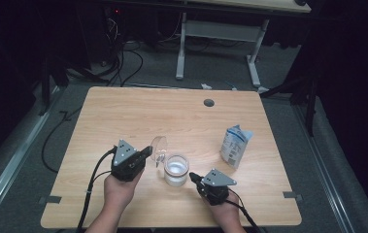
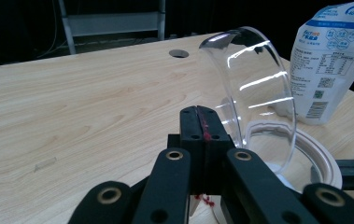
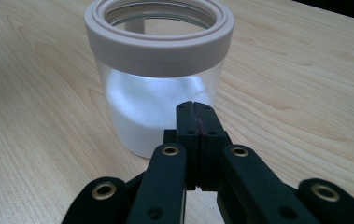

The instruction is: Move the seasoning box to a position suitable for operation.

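Observation:
A clear glass jar [image 1: 176, 170] with a pale rim [image 3: 158, 39] stands on the wooden table [image 1: 123, 111], partly filled with white powder [image 3: 151, 107]. Its clear domed lid [image 2: 254, 93] stands tipped up at the jar's left [image 1: 159, 145]. My left gripper [image 1: 146, 152] is shut with its tips [image 2: 200, 122] just beside the lid's edge; I see nothing held between its jaws. My right gripper [image 1: 192, 176] is also shut, and its tips [image 3: 195, 116] point at the jar's wall from close by. Whether they touch the glass I cannot tell.
A white and blue printed pouch [image 1: 235, 145] stands upright to the right of the jar, also tall at the right in the left gripper view [image 2: 329, 60]. A round cable hole [image 1: 209, 102] sits near the table's far edge. Desk legs and cables lie on the floor beyond.

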`<state>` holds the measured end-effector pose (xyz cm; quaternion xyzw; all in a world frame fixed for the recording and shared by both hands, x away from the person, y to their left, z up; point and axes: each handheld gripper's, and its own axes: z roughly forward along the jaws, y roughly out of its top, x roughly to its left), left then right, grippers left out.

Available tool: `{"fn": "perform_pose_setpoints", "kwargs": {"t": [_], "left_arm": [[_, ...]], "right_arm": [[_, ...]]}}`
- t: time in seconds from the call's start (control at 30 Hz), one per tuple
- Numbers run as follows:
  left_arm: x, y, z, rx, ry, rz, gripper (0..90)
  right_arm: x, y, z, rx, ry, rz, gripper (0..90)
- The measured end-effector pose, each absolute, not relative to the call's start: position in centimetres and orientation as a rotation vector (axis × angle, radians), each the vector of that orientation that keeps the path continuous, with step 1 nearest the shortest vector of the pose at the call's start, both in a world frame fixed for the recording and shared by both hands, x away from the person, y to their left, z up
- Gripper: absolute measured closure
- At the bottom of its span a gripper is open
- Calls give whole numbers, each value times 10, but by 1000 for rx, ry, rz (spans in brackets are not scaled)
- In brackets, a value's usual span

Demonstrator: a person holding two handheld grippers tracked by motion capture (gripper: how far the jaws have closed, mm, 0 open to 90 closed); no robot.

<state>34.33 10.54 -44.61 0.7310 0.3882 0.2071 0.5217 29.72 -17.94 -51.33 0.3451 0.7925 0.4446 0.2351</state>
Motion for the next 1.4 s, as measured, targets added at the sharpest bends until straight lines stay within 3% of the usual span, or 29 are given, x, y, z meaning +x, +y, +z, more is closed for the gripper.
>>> {"fn": "perform_pose_setpoints", "kwargs": {"t": [1.4], "left_arm": [[333,95,-465,1798,910,469,899]], "right_arm": [[297,-180,-515,933,2180,1208,898]]}}
